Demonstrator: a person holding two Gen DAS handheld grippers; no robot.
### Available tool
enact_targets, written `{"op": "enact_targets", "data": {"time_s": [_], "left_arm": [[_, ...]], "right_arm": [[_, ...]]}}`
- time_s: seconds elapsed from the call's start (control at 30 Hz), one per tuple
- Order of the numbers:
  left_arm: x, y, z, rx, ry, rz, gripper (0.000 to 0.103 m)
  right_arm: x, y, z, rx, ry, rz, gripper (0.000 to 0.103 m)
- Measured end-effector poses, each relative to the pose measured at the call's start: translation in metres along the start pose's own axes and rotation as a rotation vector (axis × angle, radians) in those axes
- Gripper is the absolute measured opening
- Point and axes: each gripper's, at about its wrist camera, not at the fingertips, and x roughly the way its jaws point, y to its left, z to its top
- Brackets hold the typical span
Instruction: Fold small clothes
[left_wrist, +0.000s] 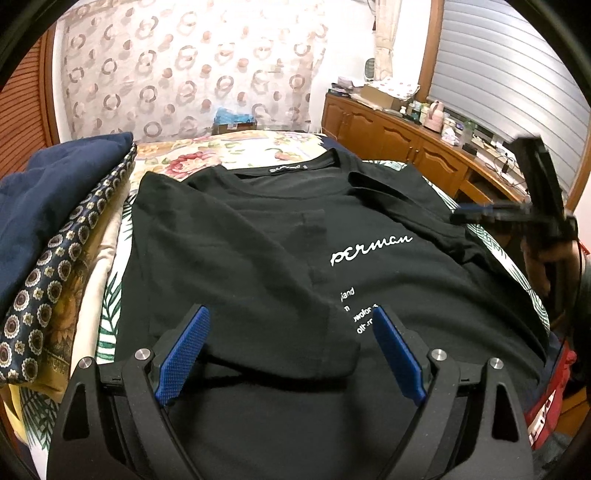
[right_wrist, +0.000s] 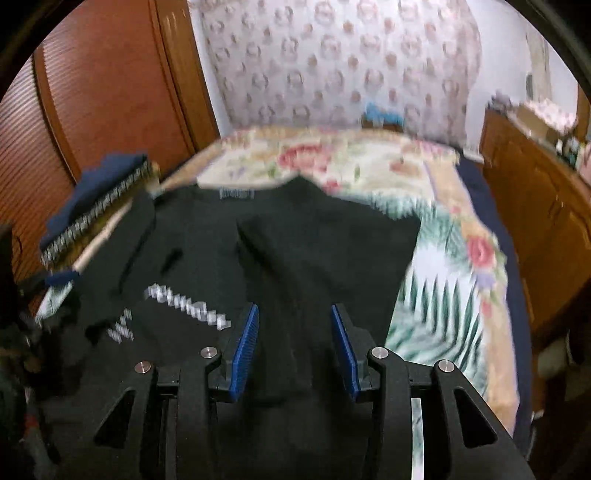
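Observation:
A black T-shirt (left_wrist: 258, 240) with white "perman" lettering (left_wrist: 369, 251) lies flat on the bed, collar away from me. Both of its sleeves are folded in over the chest. My left gripper (left_wrist: 289, 310) hovers open and wide over the left folded-in sleeve, with nothing pinched. The right wrist view is blurred. There, my right gripper (right_wrist: 294, 307) stands open above the T-shirt (right_wrist: 314, 240); a ridge of the black cloth runs between the blue pads (right_wrist: 243, 350) without being pressed. The right tool shows dark and blurred at the shirt's right edge in the left wrist view.
A stack of folded navy and patterned cloth (left_wrist: 55, 221) sits left of the shirt. The floral bedspread (right_wrist: 443, 295) is bare to the shirt's right. A wooden cabinet (left_wrist: 406, 140) with clutter runs along the right, and a louvred wooden door (right_wrist: 92, 92) stands at the left.

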Motion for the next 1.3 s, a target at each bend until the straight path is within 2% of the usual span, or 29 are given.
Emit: {"op": "enact_targets", "data": {"time_s": [0.2,0.27,0.33,0.43,0.53,0.57,0.63,0.67,0.77,0.9,0.93,0.97,1.03,1.1,1.3], "left_arm": [[0.001,0.001,-0.005,-0.004,0.011,0.005,0.091],[0.001,0.002,-0.006,-0.005,0.011,0.006,0.091],[0.000,0.002,-0.006,-0.004,0.009,0.007,0.091],[-0.001,0.005,-0.005,-0.006,0.006,0.013,0.091],[-0.001,0.009,-0.002,-0.009,0.000,0.022,0.091],[-0.001,0.011,-0.001,-0.010,-0.001,0.025,0.091],[0.000,0.014,0.001,-0.006,-0.001,0.040,0.091],[0.000,0.015,0.003,-0.004,-0.002,0.048,0.091],[-0.001,0.022,0.010,0.000,-0.010,0.065,0.091],[-0.002,0.034,0.029,0.009,-0.034,0.082,0.090],[-0.001,0.039,0.036,0.010,-0.036,0.090,0.089],[0.001,0.042,0.042,0.014,-0.034,0.096,0.082],[0.009,0.052,0.056,0.024,-0.010,0.119,0.076],[0.018,0.059,0.066,0.034,0.011,0.139,0.065],[0.054,0.087,0.097,0.022,0.103,0.197,0.063]], "right_arm": [[0.008,0.005,-0.031,0.031,0.055,-0.025,0.041],[0.003,0.007,-0.025,0.034,0.060,-0.008,0.024],[-0.009,0.017,-0.012,0.014,0.038,0.008,0.014],[-0.033,0.028,0.002,-0.030,-0.015,0.056,0.013],[-0.039,0.047,0.006,-0.075,-0.043,0.123,0.014],[-0.040,0.051,0.005,-0.091,-0.037,0.148,0.017],[-0.037,0.059,0.002,-0.132,-0.013,0.158,0.045],[-0.035,0.060,0.001,-0.141,-0.005,0.132,0.050],[-0.032,0.057,-0.001,-0.140,0.017,0.155,0.051],[-0.044,0.038,0.004,-0.135,-0.006,0.098,0.051],[-0.046,0.031,0.008,-0.123,-0.015,0.077,0.052],[-0.048,0.025,0.012,-0.116,-0.022,0.054,0.053],[-0.043,0.014,0.021,-0.100,-0.033,0.006,0.055],[-0.035,0.002,0.031,-0.080,-0.043,-0.030,0.055],[-0.021,-0.010,0.051,-0.062,-0.066,-0.066,0.055]]}}
